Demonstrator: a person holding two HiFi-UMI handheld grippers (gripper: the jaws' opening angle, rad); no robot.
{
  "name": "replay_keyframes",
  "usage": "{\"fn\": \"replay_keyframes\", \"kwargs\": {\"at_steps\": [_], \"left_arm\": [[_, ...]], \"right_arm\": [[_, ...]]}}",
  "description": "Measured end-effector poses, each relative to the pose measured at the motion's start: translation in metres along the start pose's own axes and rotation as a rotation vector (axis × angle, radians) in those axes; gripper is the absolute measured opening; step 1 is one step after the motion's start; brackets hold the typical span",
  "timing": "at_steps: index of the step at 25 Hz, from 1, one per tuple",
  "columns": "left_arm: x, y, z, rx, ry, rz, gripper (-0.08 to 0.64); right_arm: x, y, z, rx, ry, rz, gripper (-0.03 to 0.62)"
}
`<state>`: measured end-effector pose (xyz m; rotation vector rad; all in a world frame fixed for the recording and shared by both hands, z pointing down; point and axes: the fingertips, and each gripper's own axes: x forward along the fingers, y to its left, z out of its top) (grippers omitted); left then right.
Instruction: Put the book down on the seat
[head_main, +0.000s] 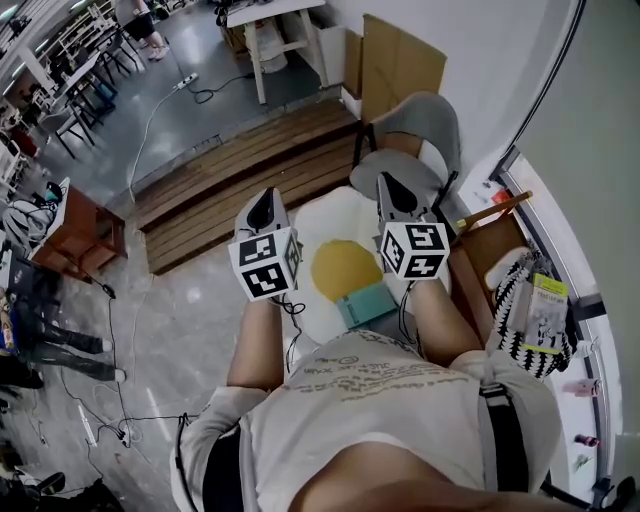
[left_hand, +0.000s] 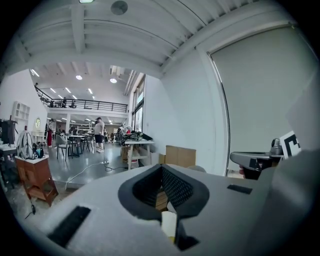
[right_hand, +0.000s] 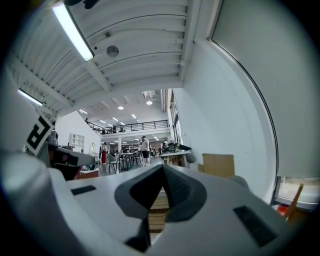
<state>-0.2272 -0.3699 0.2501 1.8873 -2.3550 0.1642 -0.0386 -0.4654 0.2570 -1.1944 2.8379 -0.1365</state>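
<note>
A teal book (head_main: 362, 303) lies flat on the near edge of a fried-egg shaped seat cushion (head_main: 325, 225), white with a yellow middle. Both grippers are held up above it, apart from the book and pointing out level across the room. My left gripper (head_main: 262, 198) is over the cushion's left edge, its jaws shut on nothing (left_hand: 162, 167). My right gripper (head_main: 393, 184) is over the cushion's right edge. In its own view its jaws (right_hand: 162, 167) meet with only a thin slit and hold nothing. The person's body hides the near part of the seat.
A grey chair (head_main: 415, 125) stands just beyond the cushion, with cardboard (head_main: 400, 60) against the wall behind it. A wooden plank platform (head_main: 240, 175) runs to the left. A striped bag (head_main: 530, 310) hangs at the right. A brown side table (head_main: 80, 235) and floor cables are at the left.
</note>
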Motion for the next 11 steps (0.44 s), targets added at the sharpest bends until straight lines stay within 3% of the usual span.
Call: {"fn": "replay_keyframes", "kwargs": {"at_steps": [11], "left_arm": [[0.007, -0.008, -0.013, 0.014, 0.031, -0.013, 0.021]], "right_arm": [[0.006, 0.004, -0.012, -0.007, 0.033, 0.037, 0.026]]}}
